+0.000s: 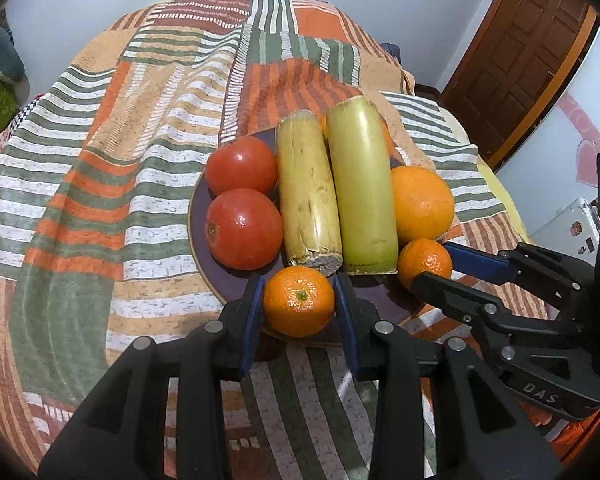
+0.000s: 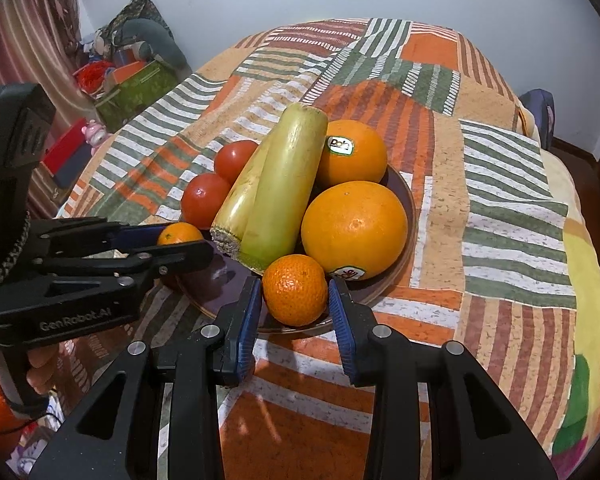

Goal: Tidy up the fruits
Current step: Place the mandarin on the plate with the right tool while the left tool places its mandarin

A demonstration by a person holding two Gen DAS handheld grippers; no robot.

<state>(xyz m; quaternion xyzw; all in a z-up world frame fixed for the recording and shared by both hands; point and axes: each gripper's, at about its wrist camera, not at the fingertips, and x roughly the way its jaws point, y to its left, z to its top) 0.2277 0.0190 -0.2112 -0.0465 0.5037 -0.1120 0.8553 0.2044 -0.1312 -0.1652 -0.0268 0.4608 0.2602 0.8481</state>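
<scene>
A dark round plate on the patterned tablecloth holds two tomatoes, two yellow-green cane pieces, two large oranges and two mandarins. My left gripper has its blue pads against the sides of one mandarin at the plate's near edge. My right gripper has its pads against the other mandarin, which also shows in the left wrist view. Each gripper appears in the other's view, the left and the right.
The tablecloth covers a round table that drops off at its edges. A wooden door stands at the right. Boxes and clutter sit on the floor at the left. A chair back is beyond the table.
</scene>
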